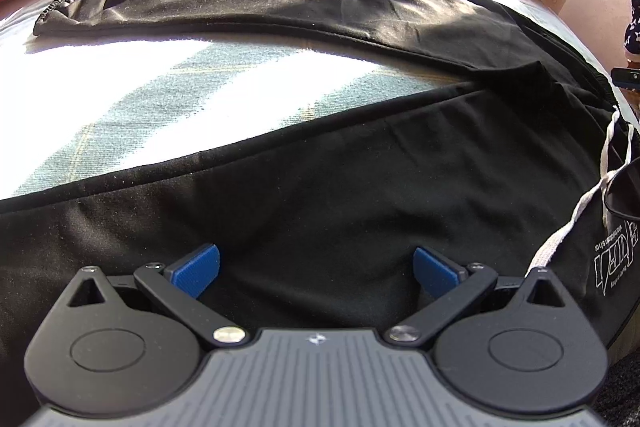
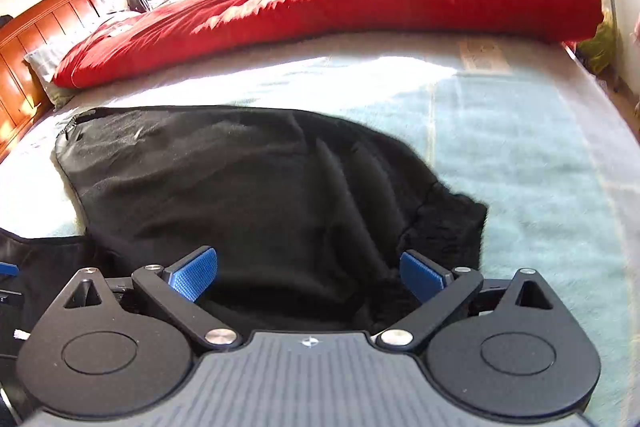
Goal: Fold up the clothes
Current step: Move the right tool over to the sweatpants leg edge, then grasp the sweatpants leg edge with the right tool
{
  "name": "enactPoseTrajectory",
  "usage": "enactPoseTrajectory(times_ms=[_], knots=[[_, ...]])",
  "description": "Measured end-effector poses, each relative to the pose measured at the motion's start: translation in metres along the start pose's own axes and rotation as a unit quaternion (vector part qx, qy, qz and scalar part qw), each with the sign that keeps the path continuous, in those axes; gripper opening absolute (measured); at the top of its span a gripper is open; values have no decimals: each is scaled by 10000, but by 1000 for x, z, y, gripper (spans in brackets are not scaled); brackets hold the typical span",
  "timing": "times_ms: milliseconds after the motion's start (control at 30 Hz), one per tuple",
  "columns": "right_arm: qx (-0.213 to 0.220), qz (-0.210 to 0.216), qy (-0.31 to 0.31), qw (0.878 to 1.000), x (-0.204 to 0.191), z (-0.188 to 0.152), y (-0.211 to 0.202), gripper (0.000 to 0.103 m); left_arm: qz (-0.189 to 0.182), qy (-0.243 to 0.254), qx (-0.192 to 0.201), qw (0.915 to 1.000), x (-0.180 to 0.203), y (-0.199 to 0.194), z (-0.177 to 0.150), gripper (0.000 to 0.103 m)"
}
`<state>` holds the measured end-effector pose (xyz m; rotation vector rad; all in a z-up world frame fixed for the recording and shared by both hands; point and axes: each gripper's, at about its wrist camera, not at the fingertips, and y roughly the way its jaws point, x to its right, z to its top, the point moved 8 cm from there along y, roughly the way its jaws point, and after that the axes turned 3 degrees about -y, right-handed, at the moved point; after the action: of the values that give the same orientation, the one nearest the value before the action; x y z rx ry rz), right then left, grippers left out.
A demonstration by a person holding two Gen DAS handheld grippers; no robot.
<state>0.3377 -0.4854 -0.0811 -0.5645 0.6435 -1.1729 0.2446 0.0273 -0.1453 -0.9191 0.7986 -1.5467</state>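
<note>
1. Early going here: the black soft-knit trousers (image 1: 360, 163) lie spread on the pale green blanket-covered bed (image 1: 132, 99), with 2 legs fanning out. One runs across at 12 o'clock in the left wrist view, the other fills the foreground at 6 o'clock.

2. No finished fold shows in either view. The right wrist view has the cloth bunched into ridges toward 3 o'clock, so my read is that smoothing and every fold are still ahead.

3. The left gripper (image 1: 316, 273) hovers low over the near leg, jaws wide apart, nothing between the blue pads. The right gripper (image 2: 308, 273) is the same: jaws spread, empty, black cloth just below.

4. A white woven drawstring (image 1: 576, 211) trails at 3 o'clock by the waistband, beside some white printed lettering (image 1: 608, 259) I cannot read.

5. Hard to call: whether either pad touches the fabric, since the gripper bodies block the near edge. Sun glare washes out the blanket at 10 o'clock.

6. The red padded quilt (image 2: 328, 3) heaps across 12 o'clock, well apart from the trousers. The waistband's full run is cut off at the frame edge.
</note>
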Motion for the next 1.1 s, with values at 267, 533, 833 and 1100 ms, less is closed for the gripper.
enactPoseTrajectory(times_ms=[267, 533, 833, 1100], knots=[[-27, -372, -454, 9983, 64, 59, 22, 63, 261, 179, 132, 9994, 2, -16, 26, 78], [-617, 253, -476, 9966, 73, 57, 105, 61, 113, 364, 351, 9987, 14, -24, 50, 76], [-767, 694, -675, 9923, 61, 63, 136, 53, -201, 1594, 515, 9857, 58, -6, 110, 76], [-782, 686, -712, 9920, 53, 67, 143, 33, -698, 3090, 774, 9453, 140, 43, 191, 76]])
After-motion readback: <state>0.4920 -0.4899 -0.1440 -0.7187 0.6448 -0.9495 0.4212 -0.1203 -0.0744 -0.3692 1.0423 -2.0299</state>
